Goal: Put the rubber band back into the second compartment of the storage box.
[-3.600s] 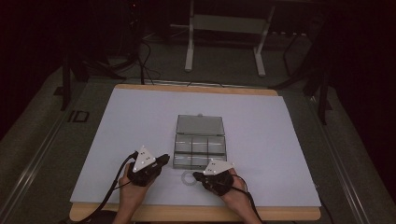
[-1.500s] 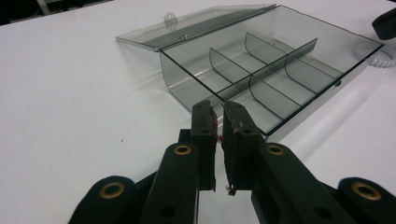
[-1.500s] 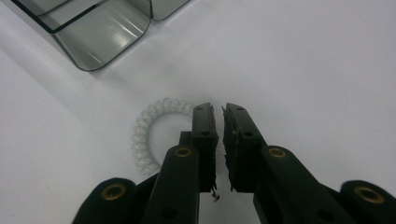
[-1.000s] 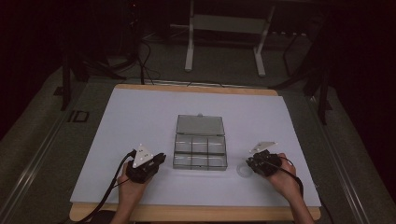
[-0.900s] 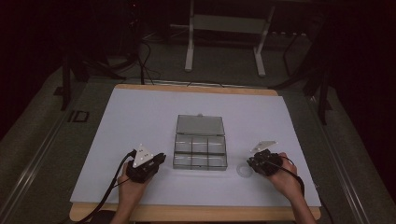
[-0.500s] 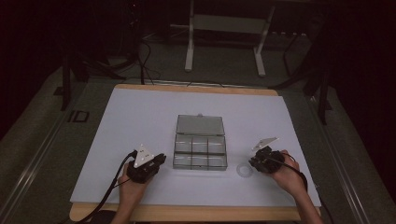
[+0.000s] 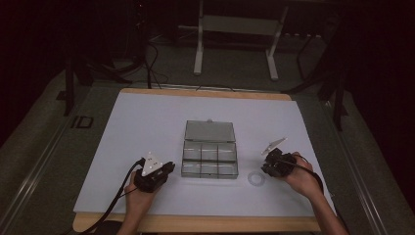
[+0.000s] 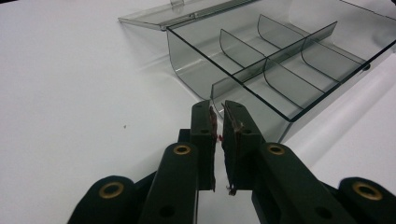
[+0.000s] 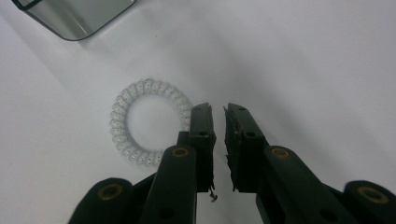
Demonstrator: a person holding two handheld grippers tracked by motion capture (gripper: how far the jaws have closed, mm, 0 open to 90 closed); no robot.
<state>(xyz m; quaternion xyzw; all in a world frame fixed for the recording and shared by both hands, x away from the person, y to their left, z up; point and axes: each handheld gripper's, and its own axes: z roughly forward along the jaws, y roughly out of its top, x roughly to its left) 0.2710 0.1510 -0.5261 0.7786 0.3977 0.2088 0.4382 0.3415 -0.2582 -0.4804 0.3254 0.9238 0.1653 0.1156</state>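
The right tool point(image 7: 270, 166) has moved right across the white table point(image 7: 147, 122) in a dark room.

Open compartment box point(image 8: 280, 70) blocked straight ahead of left gripper point(image 8: 218, 121); bare table point(image 9: 303, 60) ahead of right gripper point(image 9: 218, 116), coiled hair ring point(image 9: 140, 122) touching its left jaw.
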